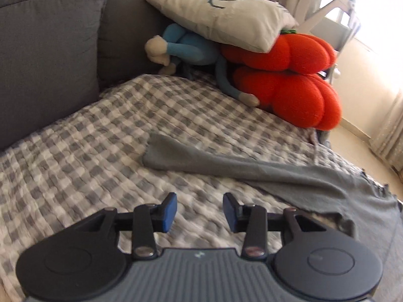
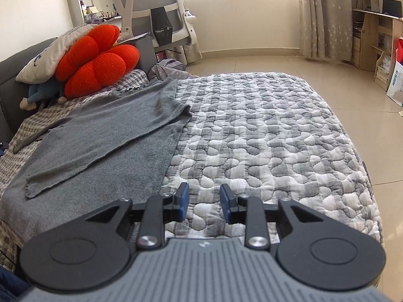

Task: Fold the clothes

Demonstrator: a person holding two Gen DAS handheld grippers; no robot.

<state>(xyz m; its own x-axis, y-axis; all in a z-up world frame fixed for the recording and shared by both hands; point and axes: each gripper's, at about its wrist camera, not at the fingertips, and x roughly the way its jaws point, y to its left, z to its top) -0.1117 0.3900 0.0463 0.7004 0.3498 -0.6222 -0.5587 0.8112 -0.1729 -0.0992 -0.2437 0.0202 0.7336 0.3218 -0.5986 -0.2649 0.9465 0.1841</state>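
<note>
The left gripper (image 1: 199, 211) stood with its jaws apart and nothing between them, over bare quilt (image 1: 88, 156); the right gripper (image 2: 204, 205) likewise stood with jaws parted and empty, just beside the near edge of the sweater (image 2: 105, 136). The sweater, grey knit, lay spread on the left part of the quilt, one layer already turned over another; in the left view a sleeve (image 1: 201, 156) reached out across the checks.

Judgement: the step in hand appeared to be a fresh grasp for the next fold; each gripper would do well to take a corner or hem cleanly, pinching knit only and not the quilt beneath, then lift both sides evenly so the edges met square; the loose sleeve wanted tucking in first, or it would bunch.

The quilt was puffy and uneven, grey-and-white check, so cloth could drag rather than slide. At the head stood a grey headboard (image 1: 50, 37), a red cushion (image 2: 98, 60), a white pillow (image 1: 221, 15) and a blue soft toy (image 1: 186, 47); beyond were a white chair (image 2: 156, 7), tiled floor (image 2: 302, 65), curtains (image 2: 325, 15) and shelving (image 2: 377, 42).
</note>
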